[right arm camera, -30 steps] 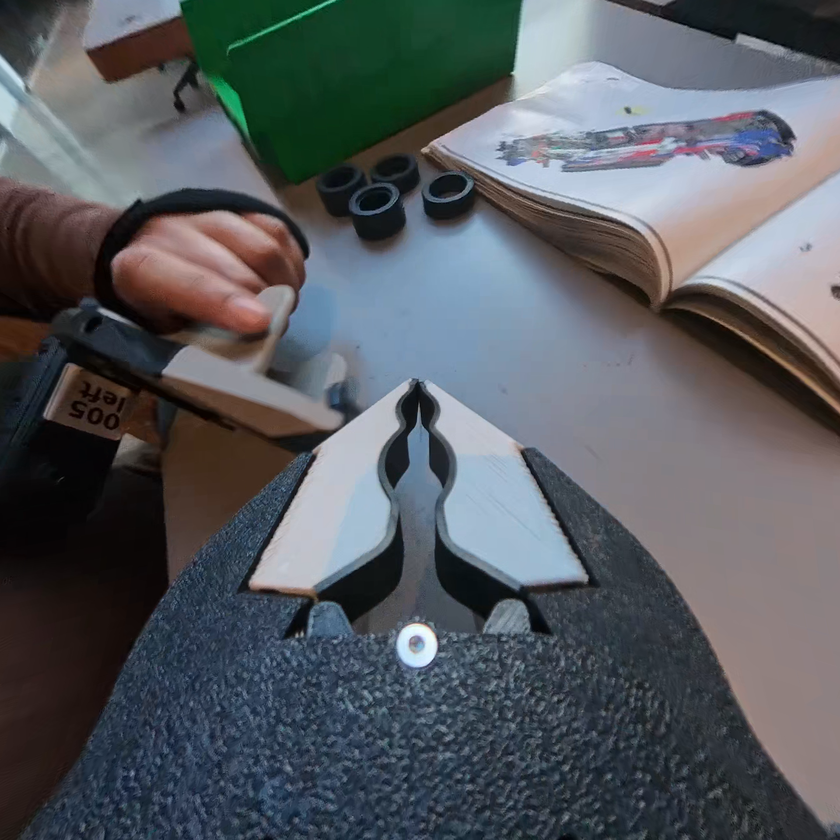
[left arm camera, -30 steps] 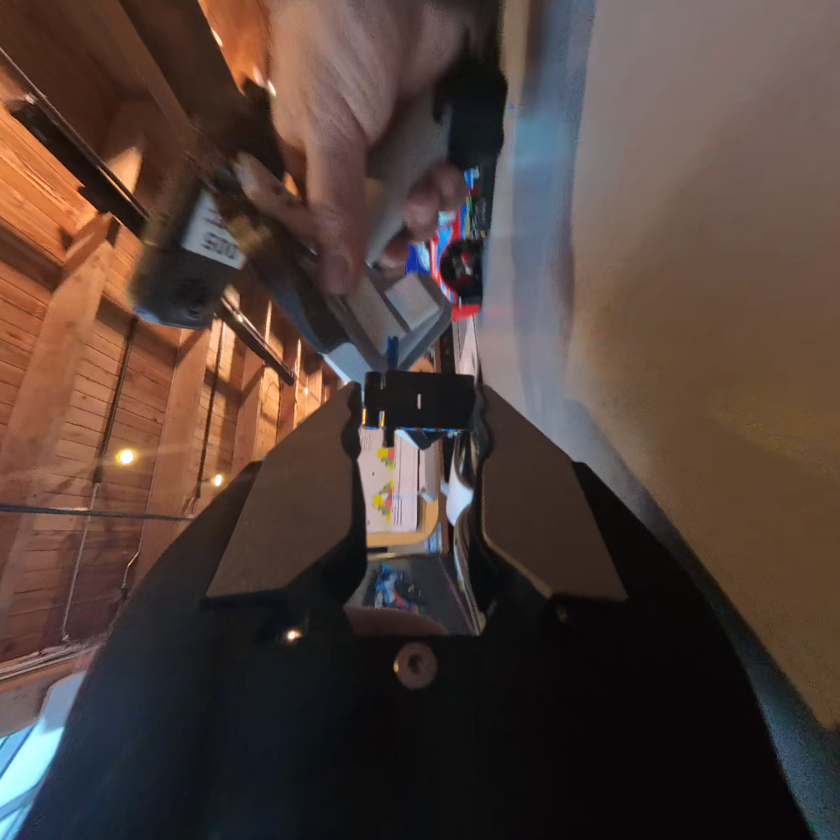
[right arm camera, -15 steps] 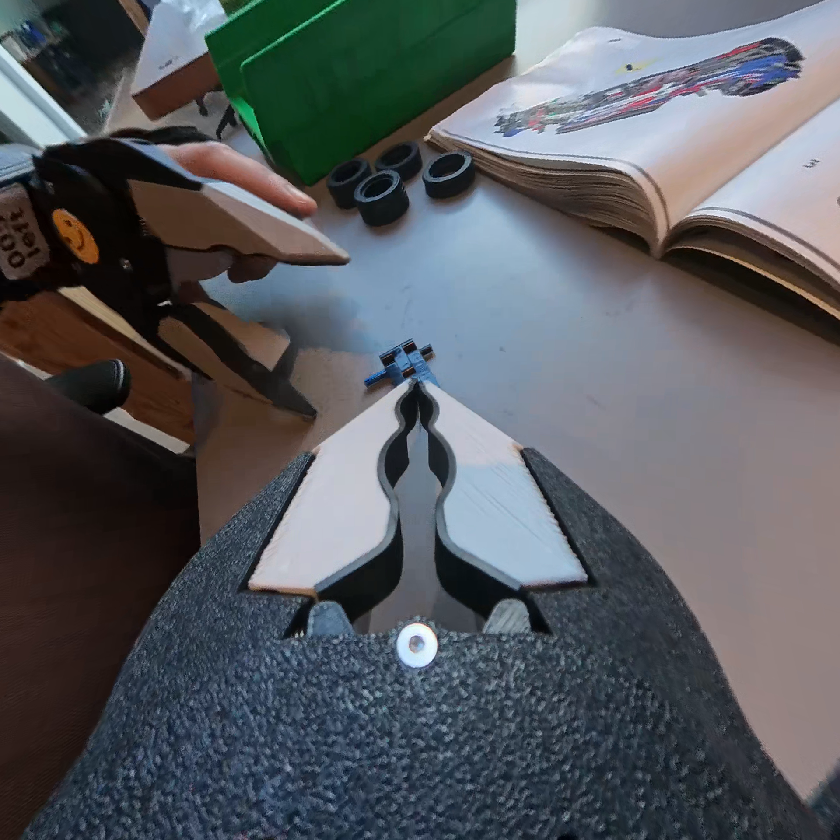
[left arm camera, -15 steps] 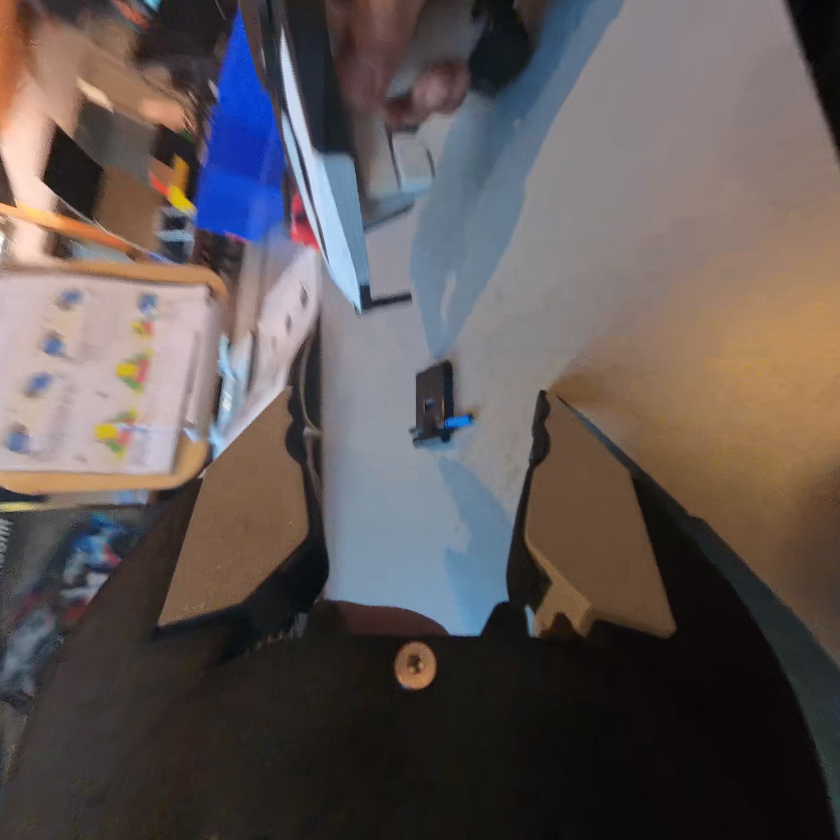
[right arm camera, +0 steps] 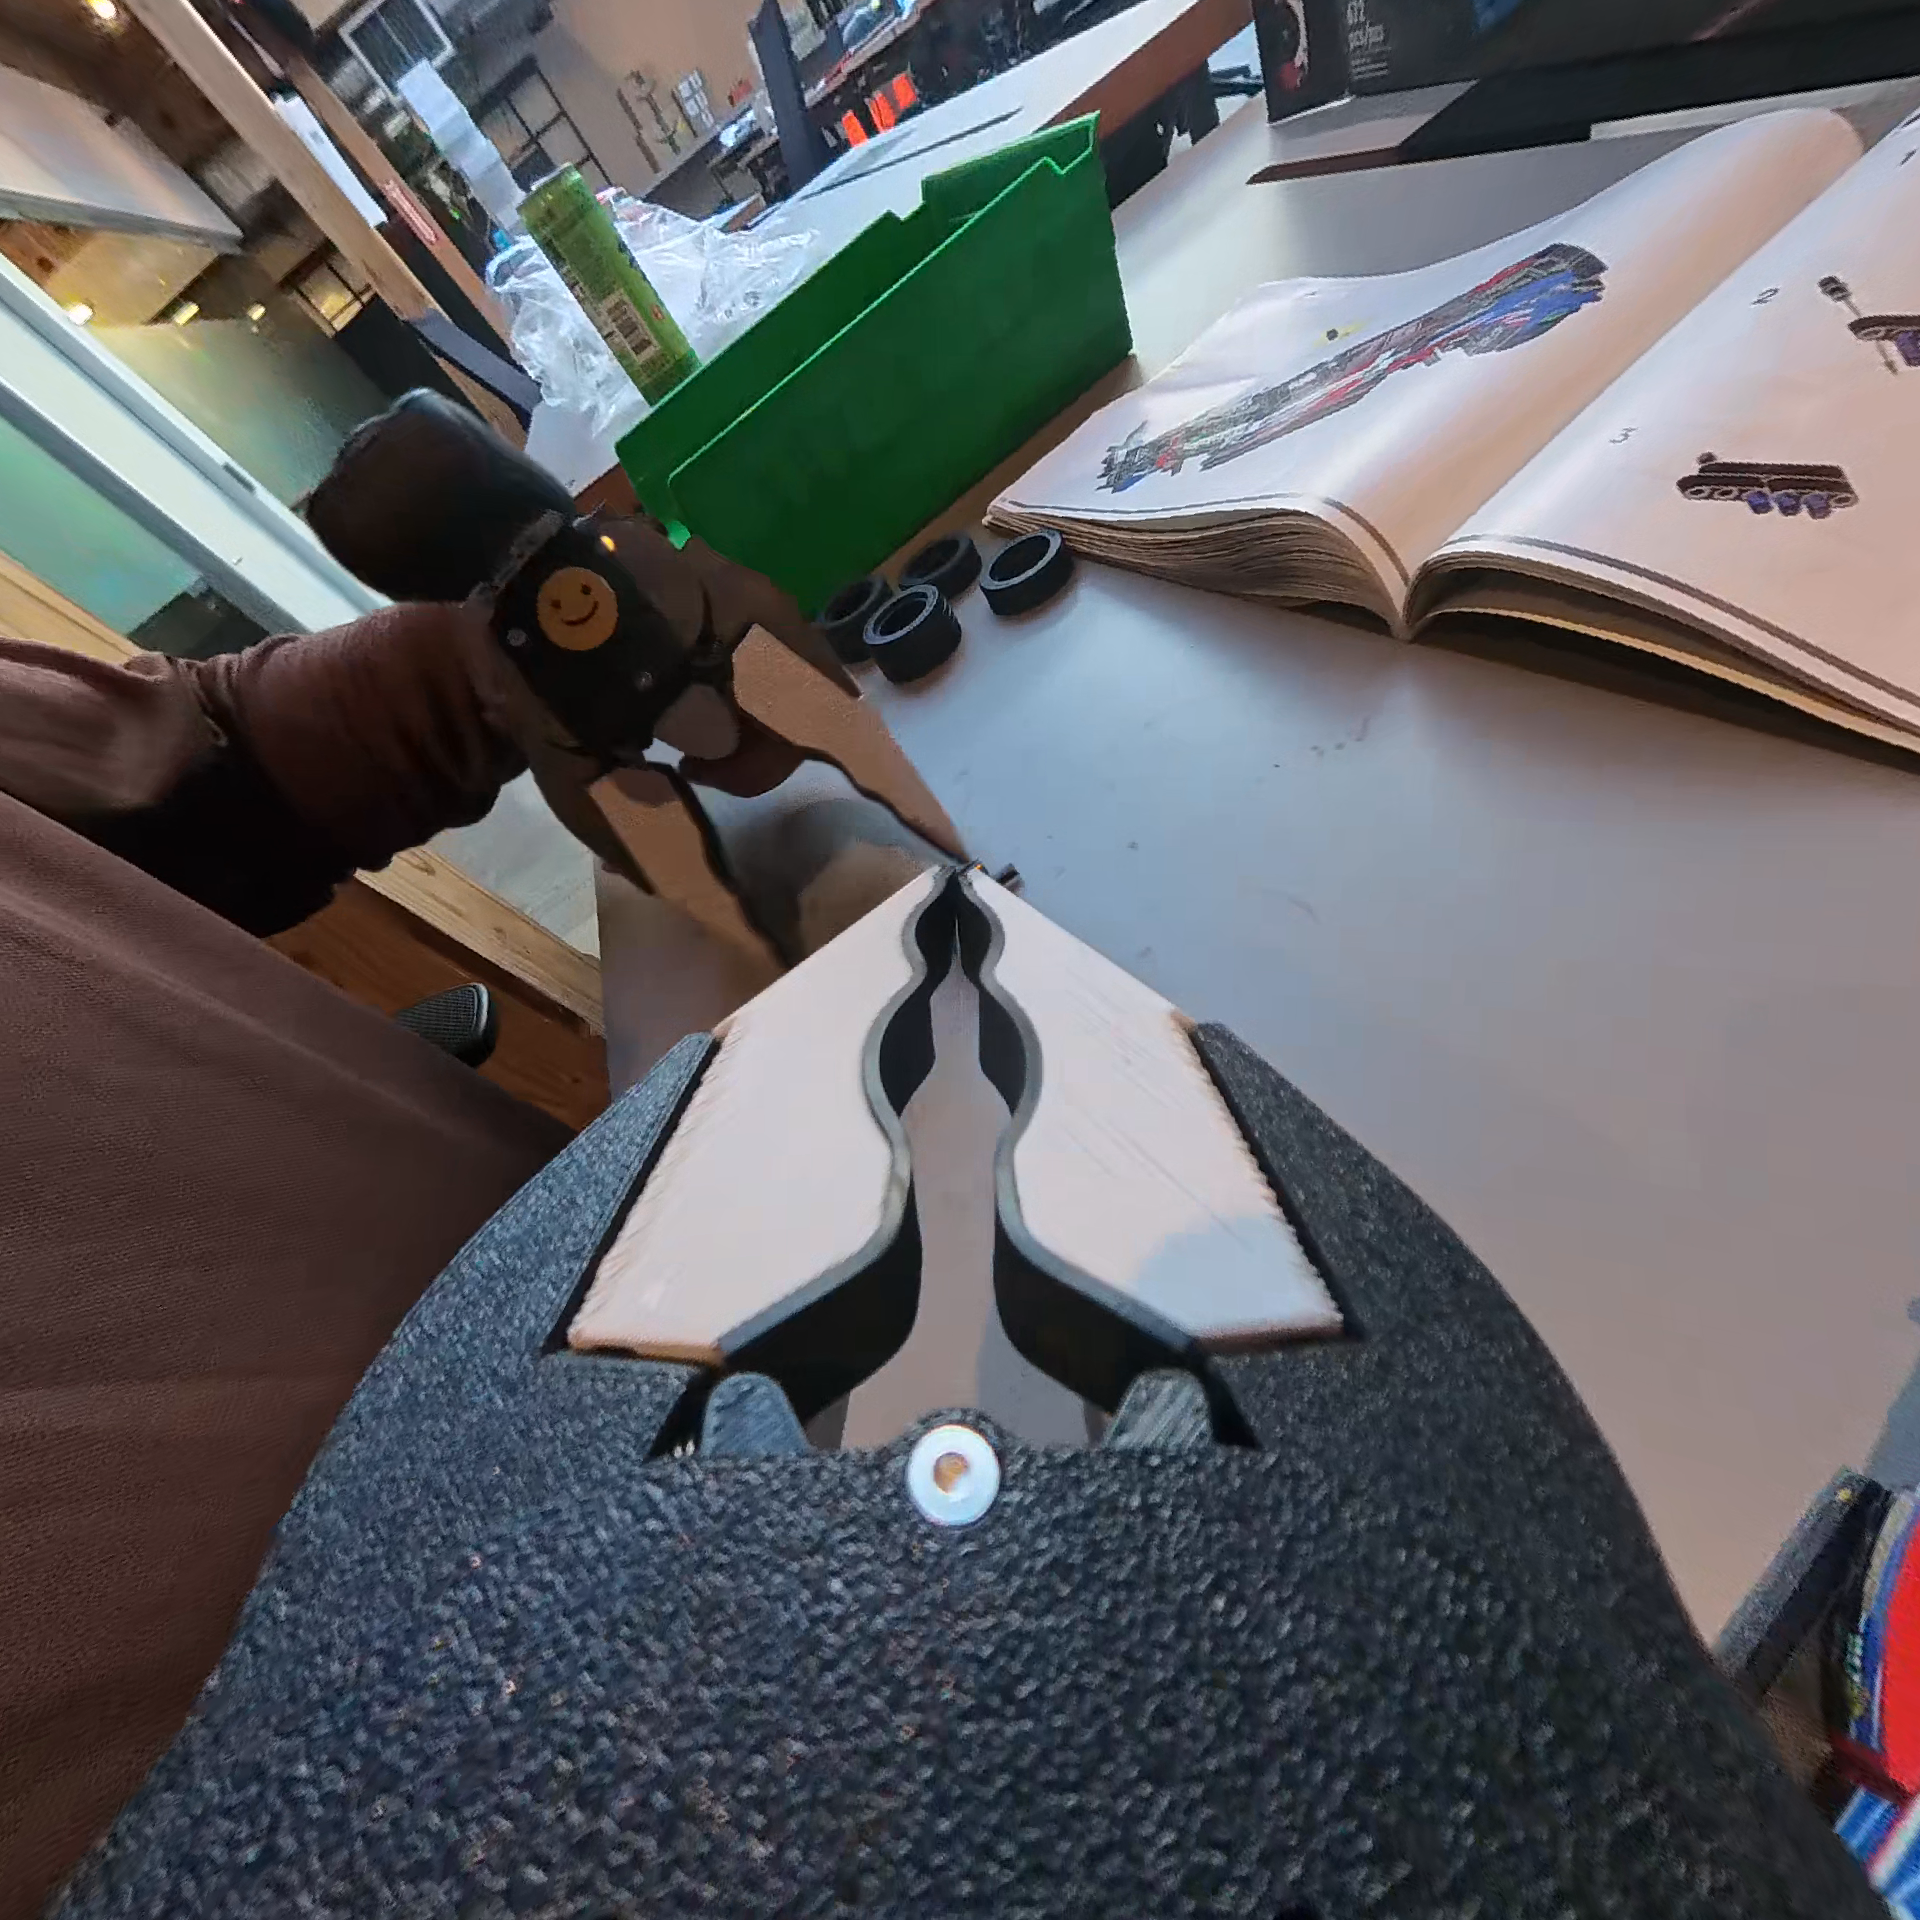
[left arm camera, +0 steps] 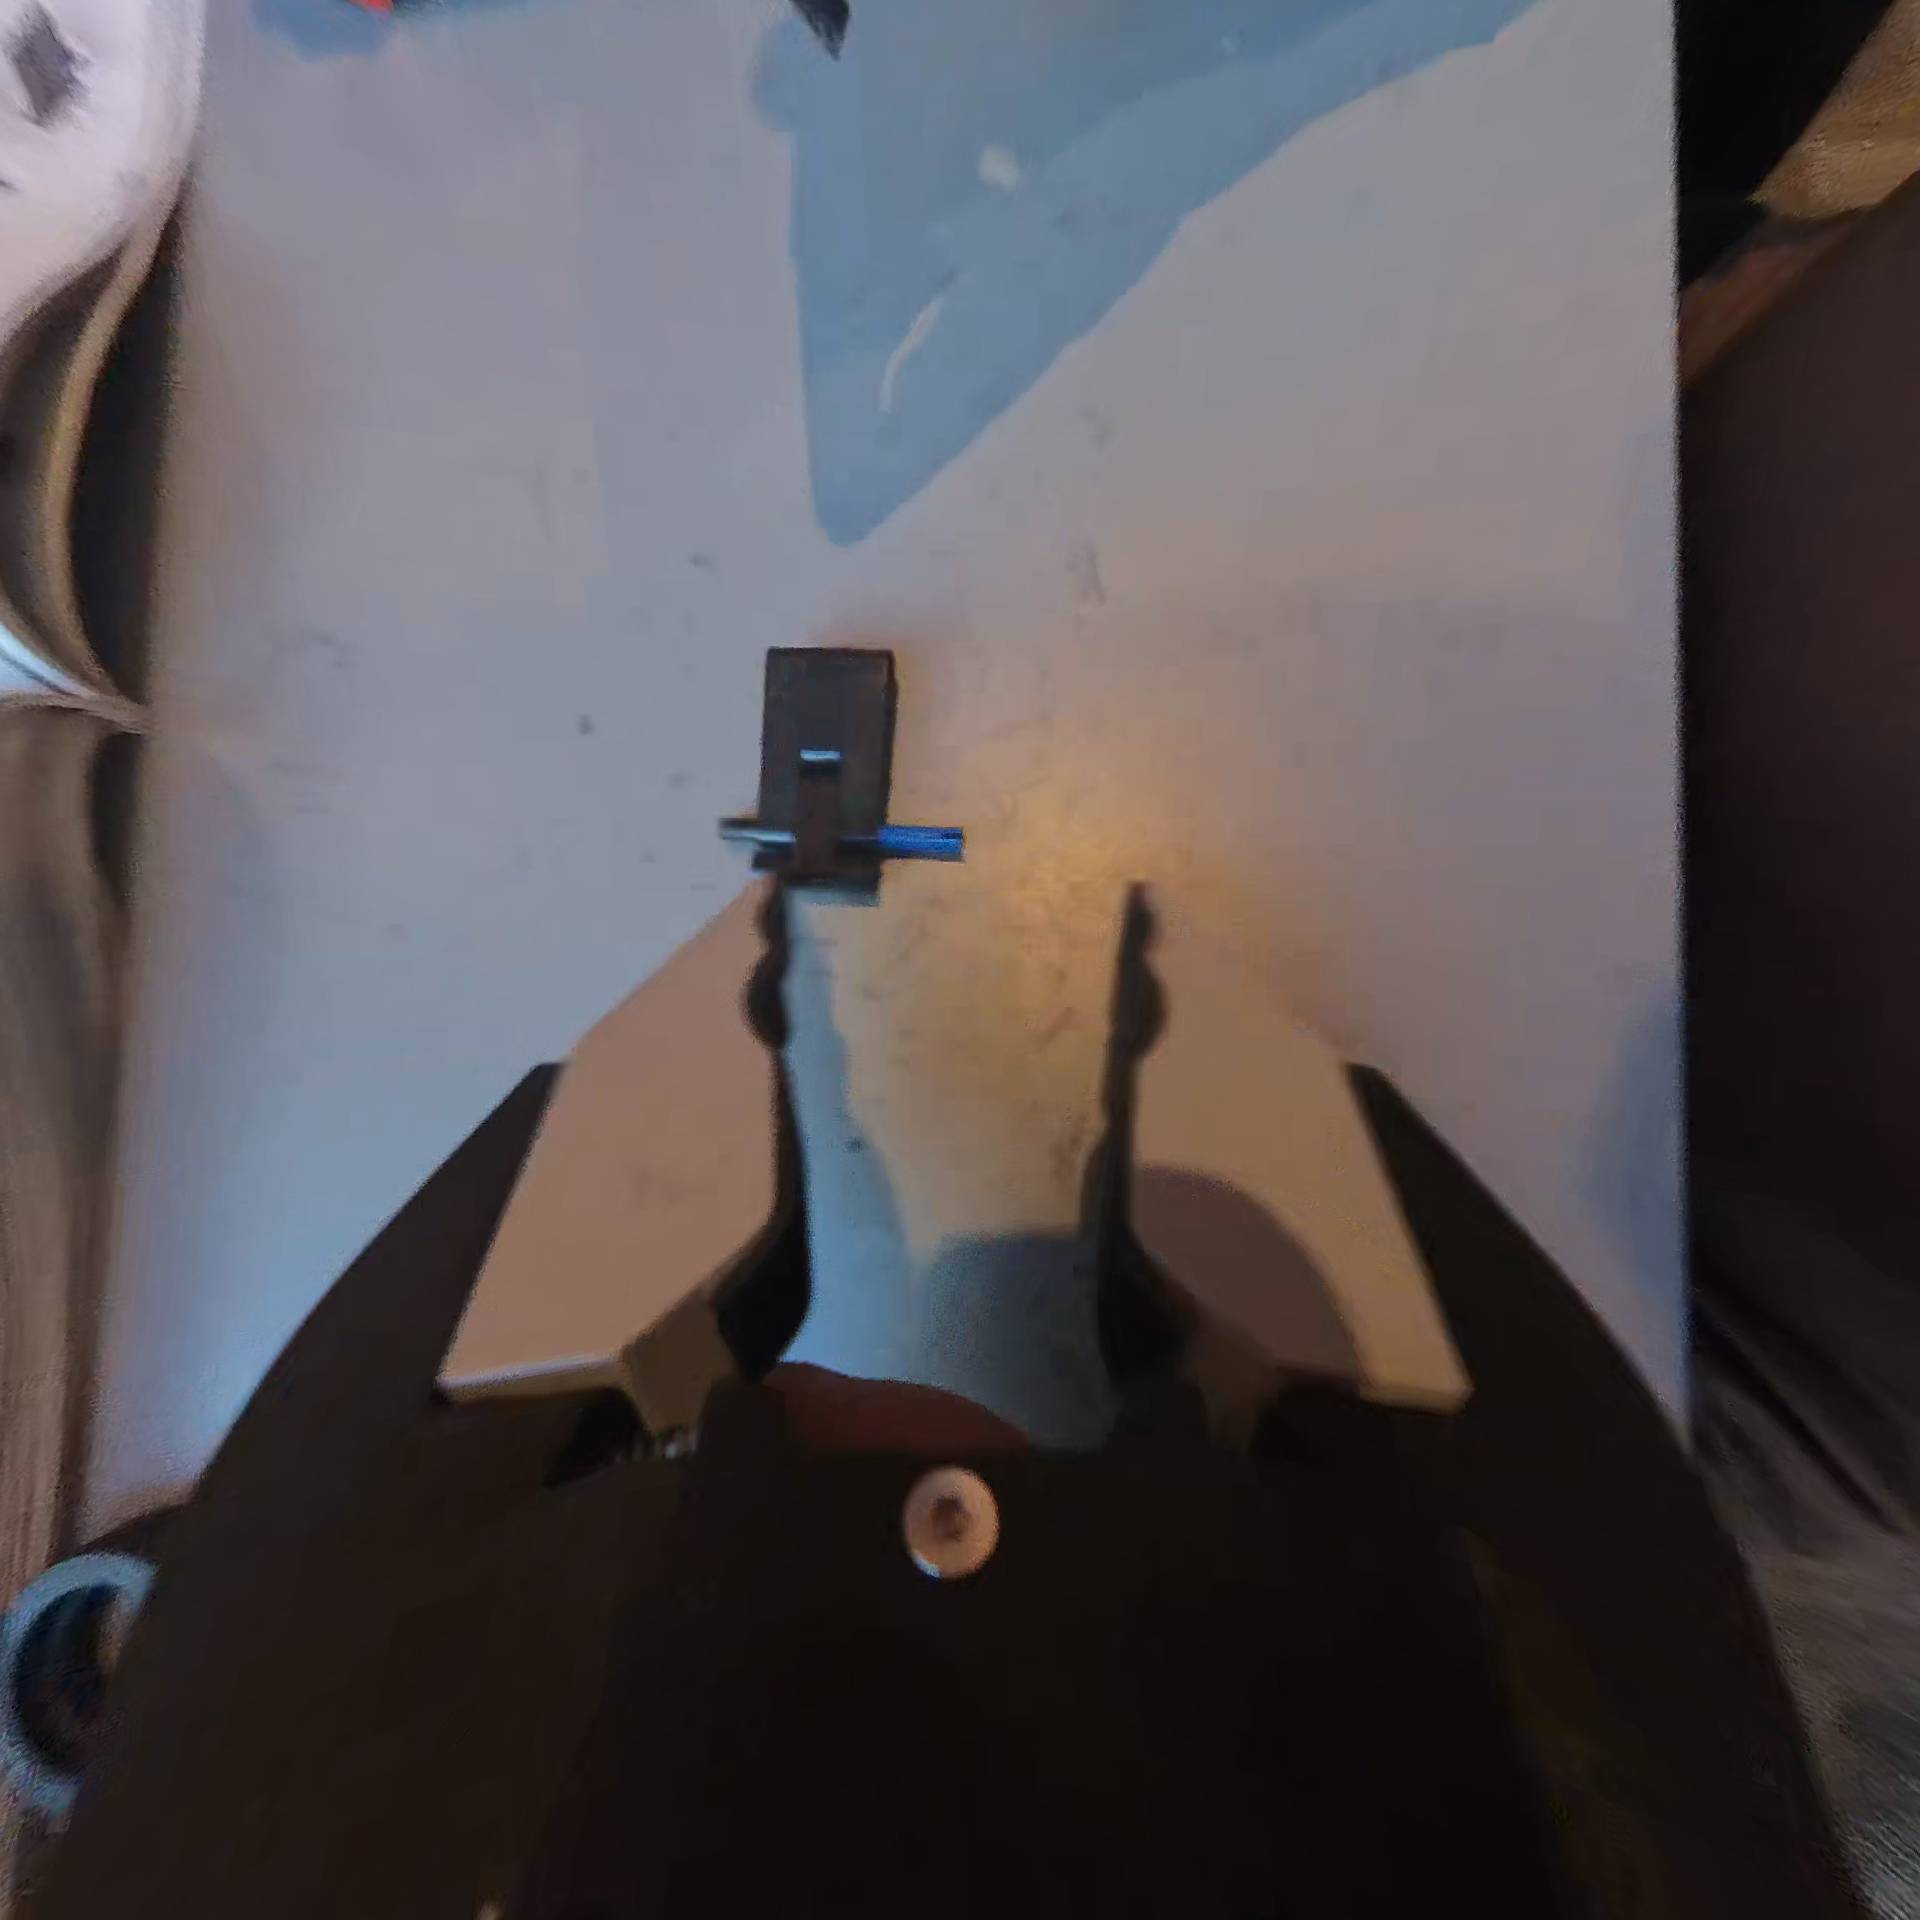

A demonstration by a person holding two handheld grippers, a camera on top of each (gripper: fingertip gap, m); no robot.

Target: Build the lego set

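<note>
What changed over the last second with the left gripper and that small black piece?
The left gripper let go of the black lego piece with the blue pin, opened, and swung to point down at it; the piece now lies on the table just past its fingertips. The right gripper stayed shut; the tyres, green bin and instruction booklet stayed put.

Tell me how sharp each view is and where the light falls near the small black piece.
Left wrist view: blurred edges, black piece fairly sharp, warm glow on the table beside it, blue shadow beyond. Right wrist view: mostly crisp, only the sleeve smeared.
</note>
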